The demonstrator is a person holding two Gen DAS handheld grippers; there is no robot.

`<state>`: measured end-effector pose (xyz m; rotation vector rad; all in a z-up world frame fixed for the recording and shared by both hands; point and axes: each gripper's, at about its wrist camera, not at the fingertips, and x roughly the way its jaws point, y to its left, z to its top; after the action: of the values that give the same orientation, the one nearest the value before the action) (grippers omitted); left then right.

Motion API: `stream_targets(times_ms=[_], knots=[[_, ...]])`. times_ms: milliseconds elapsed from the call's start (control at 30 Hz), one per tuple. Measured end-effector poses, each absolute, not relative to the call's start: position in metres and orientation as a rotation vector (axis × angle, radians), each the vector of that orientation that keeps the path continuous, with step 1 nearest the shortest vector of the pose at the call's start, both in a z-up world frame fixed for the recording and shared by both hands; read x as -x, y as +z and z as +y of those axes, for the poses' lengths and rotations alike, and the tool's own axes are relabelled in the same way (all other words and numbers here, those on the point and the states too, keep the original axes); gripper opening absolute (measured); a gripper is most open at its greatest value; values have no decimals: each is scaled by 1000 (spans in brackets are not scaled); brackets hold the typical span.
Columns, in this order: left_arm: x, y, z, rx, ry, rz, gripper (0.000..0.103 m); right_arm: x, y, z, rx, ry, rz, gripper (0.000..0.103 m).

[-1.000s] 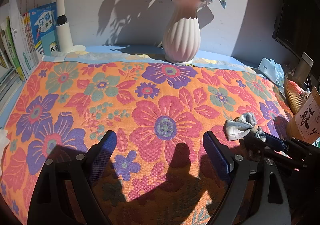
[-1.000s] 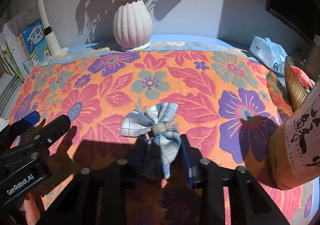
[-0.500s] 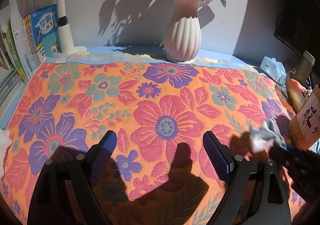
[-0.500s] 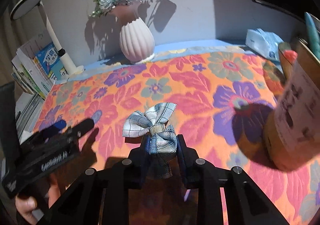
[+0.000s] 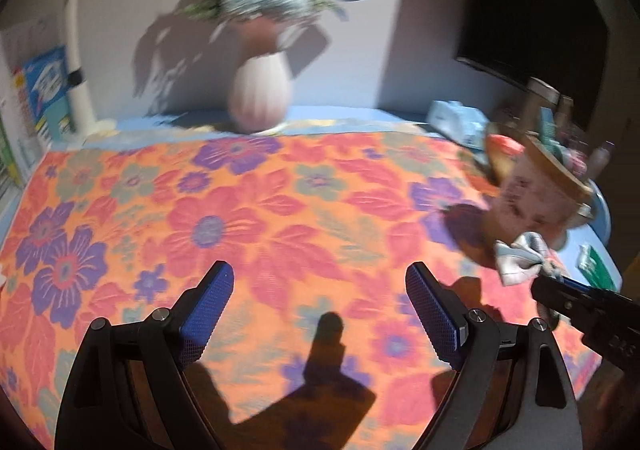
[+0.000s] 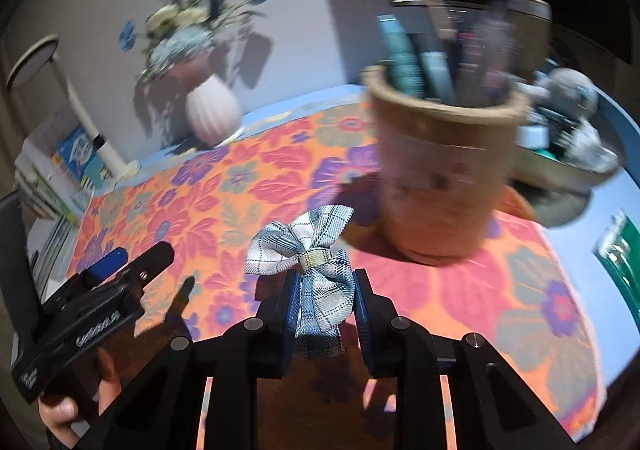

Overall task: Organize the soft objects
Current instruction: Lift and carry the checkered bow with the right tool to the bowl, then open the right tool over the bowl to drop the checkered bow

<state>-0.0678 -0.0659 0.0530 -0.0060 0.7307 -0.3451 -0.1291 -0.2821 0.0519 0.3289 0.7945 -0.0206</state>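
Observation:
A grey-blue plaid fabric bow (image 6: 310, 258) hangs above the floral cloth (image 6: 224, 201), pinched by its tail between the blue pads of my right gripper (image 6: 325, 302), which is shut on it. In the left wrist view the same bow (image 5: 520, 256) shows at the right edge, in front of the brown pen holder (image 5: 536, 193). My left gripper (image 5: 320, 310) is open with nothing between its fingers, above the orange flowered cloth (image 5: 280, 209). In the right wrist view it appears at the lower left (image 6: 132, 258), held by a hand (image 6: 60, 410).
A brown pen holder (image 6: 444, 169) full of pens stands just behind the bow. A pink ribbed vase (image 5: 262, 97) with flowers sits at the back by the wall. Books (image 5: 44, 89) and a white lamp stem (image 5: 78, 61) stand at the left. A round tray (image 6: 568, 153) with small items lies at the right.
My right gripper has lifted the bow off the cloth and carried it right, close to the pen holder. My left gripper has also shifted rightward and up, still open.

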Motion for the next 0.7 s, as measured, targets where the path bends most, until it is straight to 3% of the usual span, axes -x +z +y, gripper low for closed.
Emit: stream_targets(times_ms=[700], knots=[[138,106,-181,-79,-601,635,87,188,89,-439,-461,-366,618,25]])
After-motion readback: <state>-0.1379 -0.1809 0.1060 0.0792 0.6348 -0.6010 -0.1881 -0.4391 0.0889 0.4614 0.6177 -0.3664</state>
